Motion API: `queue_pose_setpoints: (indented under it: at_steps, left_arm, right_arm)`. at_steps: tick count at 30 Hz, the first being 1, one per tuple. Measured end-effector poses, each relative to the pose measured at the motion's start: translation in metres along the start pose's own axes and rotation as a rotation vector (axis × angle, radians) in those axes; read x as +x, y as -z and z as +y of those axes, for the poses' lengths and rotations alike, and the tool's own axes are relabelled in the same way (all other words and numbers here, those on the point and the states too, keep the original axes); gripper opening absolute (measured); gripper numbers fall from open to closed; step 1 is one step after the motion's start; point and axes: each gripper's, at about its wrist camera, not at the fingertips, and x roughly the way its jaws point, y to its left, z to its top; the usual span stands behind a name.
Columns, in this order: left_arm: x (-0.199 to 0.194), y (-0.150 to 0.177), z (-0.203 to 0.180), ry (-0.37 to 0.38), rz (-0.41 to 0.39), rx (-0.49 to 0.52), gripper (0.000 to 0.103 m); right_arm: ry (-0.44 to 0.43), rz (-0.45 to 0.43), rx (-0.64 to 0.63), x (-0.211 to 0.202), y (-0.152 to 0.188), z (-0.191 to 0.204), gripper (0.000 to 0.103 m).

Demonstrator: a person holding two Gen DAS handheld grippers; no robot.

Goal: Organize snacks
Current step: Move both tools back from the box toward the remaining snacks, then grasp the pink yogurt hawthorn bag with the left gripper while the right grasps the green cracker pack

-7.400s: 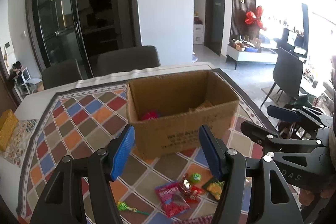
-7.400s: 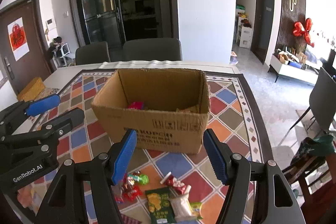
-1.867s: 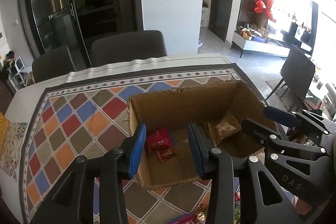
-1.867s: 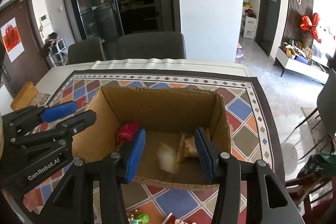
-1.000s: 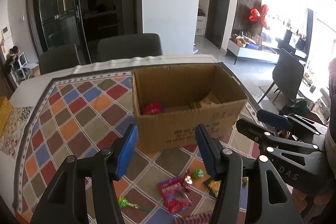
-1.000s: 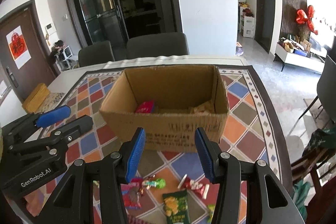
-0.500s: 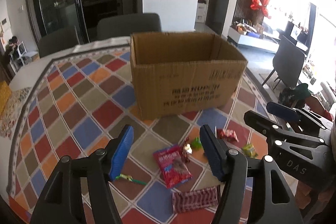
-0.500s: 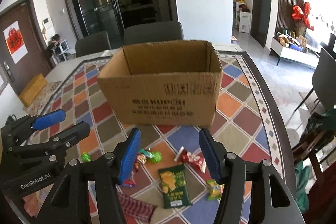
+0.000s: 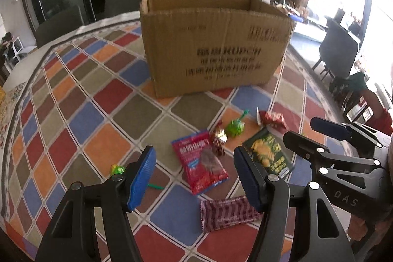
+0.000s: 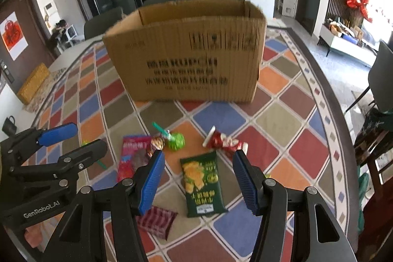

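Note:
An open cardboard box [image 9: 213,46] [image 10: 191,50] stands on the patterned tablecloth. In front of it lie loose snacks: a red-blue packet [image 9: 200,162] [image 10: 132,154], a green chip bag [image 10: 201,183] [image 9: 269,155], a maroon wrapper [image 9: 227,213] [image 10: 157,220], a red packet [image 10: 224,140] [image 9: 272,118], a green candy [image 10: 175,139] [image 9: 235,125] and a gold-red sweet [image 9: 218,136]. My left gripper [image 9: 196,178] is open and empty above the red-blue packet. My right gripper [image 10: 199,183] is open and empty above the green chip bag.
A green lollipop [image 9: 118,170] lies at the left of the snacks. Dark chairs [image 10: 103,21] stand behind the table. The table's right edge [image 10: 341,129] drops to the floor with a chair [image 10: 383,75] beyond. A yellow box [image 10: 33,82] sits far left.
Both grippers have come down and back from above the box toward the snacks on the cloth. The box interior is now out of sight. Both stay open and empty.

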Motion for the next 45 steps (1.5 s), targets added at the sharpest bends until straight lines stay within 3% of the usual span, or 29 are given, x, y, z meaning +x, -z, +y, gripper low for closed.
queue_pose_setpoints:
  at_steps: [14,26,35,45]
  left_arm:
    - [0.052,0.017,-0.007,0.022,0.129,0.043,0.065]
    - [0.08,0.014,-0.01,0.029,0.18,0.057,0.065]
    - [0.093,0.011,-0.005,-0.023,0.186,0.025,0.065]
    - [0.088,0.017,0.001,-0.016,0.157,0.04,0.046]
  right_arm:
    - [-0.003,0.153,-0.01,0.042,0.029,-0.005,0.058]
    - [-0.029,0.212,-0.006,0.061,0.033,-0.008,0.058]
    - [-0.021,0.216,-0.01,0.069,0.029,-0.008,0.059]
    - [0.042,0.197,-0.074,0.075,0.027,0.007,0.057]
